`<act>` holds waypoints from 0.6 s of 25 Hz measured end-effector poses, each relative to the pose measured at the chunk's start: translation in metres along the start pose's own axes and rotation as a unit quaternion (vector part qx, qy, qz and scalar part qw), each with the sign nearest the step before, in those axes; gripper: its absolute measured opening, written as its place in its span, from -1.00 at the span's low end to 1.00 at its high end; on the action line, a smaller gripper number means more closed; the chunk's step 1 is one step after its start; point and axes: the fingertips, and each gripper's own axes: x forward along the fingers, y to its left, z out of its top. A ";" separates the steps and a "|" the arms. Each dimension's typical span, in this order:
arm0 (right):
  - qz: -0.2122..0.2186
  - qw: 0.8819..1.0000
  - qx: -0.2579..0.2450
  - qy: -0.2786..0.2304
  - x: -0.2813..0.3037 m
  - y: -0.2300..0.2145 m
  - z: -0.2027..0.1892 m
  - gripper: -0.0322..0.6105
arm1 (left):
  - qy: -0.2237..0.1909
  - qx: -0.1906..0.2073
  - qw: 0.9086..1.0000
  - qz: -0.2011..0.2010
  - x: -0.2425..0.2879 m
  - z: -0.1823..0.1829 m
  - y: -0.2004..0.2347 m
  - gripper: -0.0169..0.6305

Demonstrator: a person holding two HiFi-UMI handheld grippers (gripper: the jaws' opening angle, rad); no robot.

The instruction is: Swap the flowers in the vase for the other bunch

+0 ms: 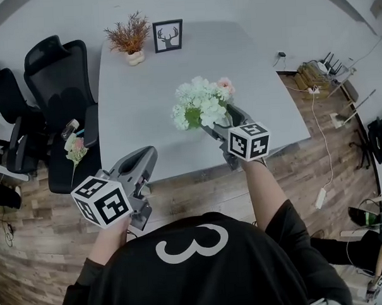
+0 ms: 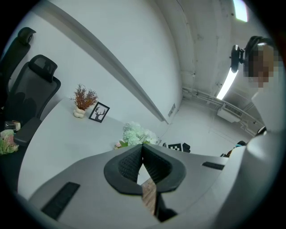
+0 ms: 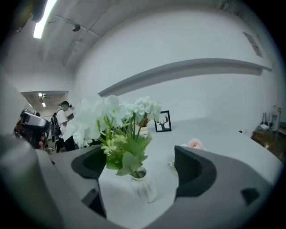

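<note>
Our right gripper (image 3: pixel 140 166) holds its jaws wide apart beside the vase (image 3: pixel 144 188) of flowers (image 3: pixel 117 117), not touching; our left gripper (image 2: pixel 143 154) has its jaws together, empty.

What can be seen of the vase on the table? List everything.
The vase is small, white and ribbed, ceramic by the look. It stands upright on the pale grey table. It holds a bunch of white flowers with green leaves, which spreads much wider than the vase itself. The vase stands between the open jaws of the right gripper, and neither jaw touches it.
</note>
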 end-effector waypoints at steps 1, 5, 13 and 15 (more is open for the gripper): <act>-0.001 1.000 0.003 0.009 -0.001 0.000 -0.002 0.51 | -0.003 0.000 1.000 0.001 -0.003 0.000 -0.002 -0.91; -0.001 0.999 0.022 0.046 -0.006 -0.002 -0.013 0.51 | -0.008 0.002 1.000 0.008 -0.011 -0.003 -0.014 -0.91; 0.038 0.985 0.128 0.105 -0.023 0.001 -0.053 0.51 | -0.002 -0.018 0.999 0.028 -0.020 -0.035 -0.042 -0.91; 0.042 0.987 0.117 0.099 -0.034 0.006 -0.056 0.51 | 0.002 -0.021 0.999 0.031 -0.020 -0.046 -0.049 -0.91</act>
